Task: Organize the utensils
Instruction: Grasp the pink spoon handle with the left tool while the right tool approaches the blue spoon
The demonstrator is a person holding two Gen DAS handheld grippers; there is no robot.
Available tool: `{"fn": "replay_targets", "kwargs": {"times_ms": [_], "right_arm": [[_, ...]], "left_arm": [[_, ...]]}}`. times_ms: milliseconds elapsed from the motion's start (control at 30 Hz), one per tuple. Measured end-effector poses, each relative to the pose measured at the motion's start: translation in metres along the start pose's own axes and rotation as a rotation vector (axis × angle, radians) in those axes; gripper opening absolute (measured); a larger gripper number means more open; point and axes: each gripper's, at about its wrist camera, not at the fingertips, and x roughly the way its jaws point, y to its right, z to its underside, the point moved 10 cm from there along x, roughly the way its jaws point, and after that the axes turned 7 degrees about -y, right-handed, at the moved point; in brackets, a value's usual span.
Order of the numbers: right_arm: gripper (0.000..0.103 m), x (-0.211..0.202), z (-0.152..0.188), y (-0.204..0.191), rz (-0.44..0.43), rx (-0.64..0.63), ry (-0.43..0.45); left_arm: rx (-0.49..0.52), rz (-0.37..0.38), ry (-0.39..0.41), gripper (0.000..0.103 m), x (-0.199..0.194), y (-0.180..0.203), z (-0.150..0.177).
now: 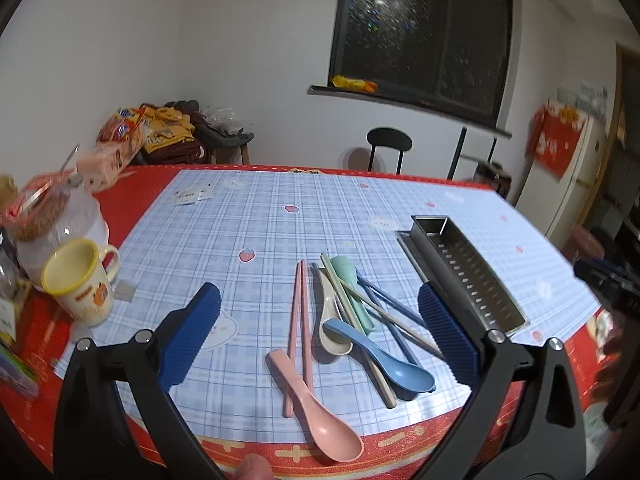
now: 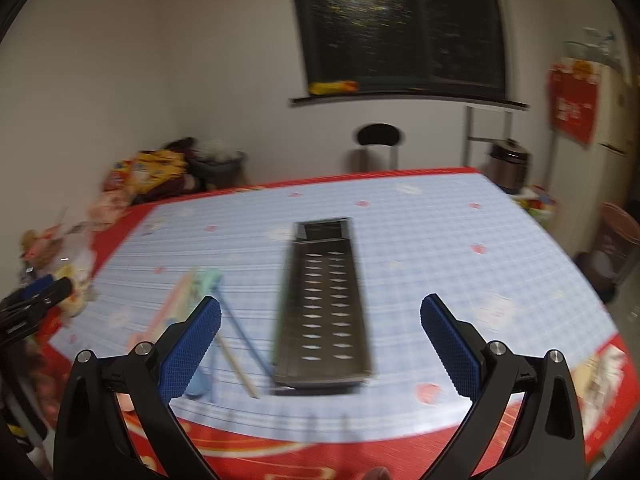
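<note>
Checked cloth covers the table (image 1: 248,216), with spoons and chopsticks heaped just left of the steel tray (image 1: 468,276). Both my left claw (image 1: 318,328) and right claw (image 2: 320,344) hover spread wide, holding nothing. I'd take the pink chopsticks (image 1: 300,320) first, pinching mid-length, since they lie apart from the tangle.

Table (image 1: 256,236) covered by checked cloth; utensil pile (image 1: 352,320) laid at 6 o'clock, metal tray (image 1: 468,272) at 3, mug (image 1: 80,280) at 9.
</note>
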Motion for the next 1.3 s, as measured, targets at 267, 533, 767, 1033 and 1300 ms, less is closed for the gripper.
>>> {"fn": "replay_targets", "kwargs": {"times_ms": [267, 533, 767, 1033, 1300], "right_arm": [[0.098, 0.033, 0.010, -0.059, -0.087, -0.143, -0.032], [0.098, 0.072, 0.036, -0.105, -0.222, -0.209, -0.145], [0.092, 0.097, 0.053, -0.132, -0.377, -0.234, -0.188], [0.046, 0.113, 0.078, -0.156, -0.423, -0.356, -0.267], [0.017, 0.130, 0.091, -0.163, -0.415, -0.354, -0.309]], "left_arm": [[-0.066, 0.008, -0.033, 0.098, 0.006, -0.032, 0.023], [-0.094, -0.022, -0.059, 0.098, 0.016, -0.053, 0.053], [-0.135, -0.008, -0.062, 0.097, 0.020, -0.066, 0.068], [-0.129, 0.065, -0.111, 0.063, 0.035, -0.057, 0.082], [-0.070, 0.100, -0.172, 0.030, 0.048, -0.036, 0.104]]}}
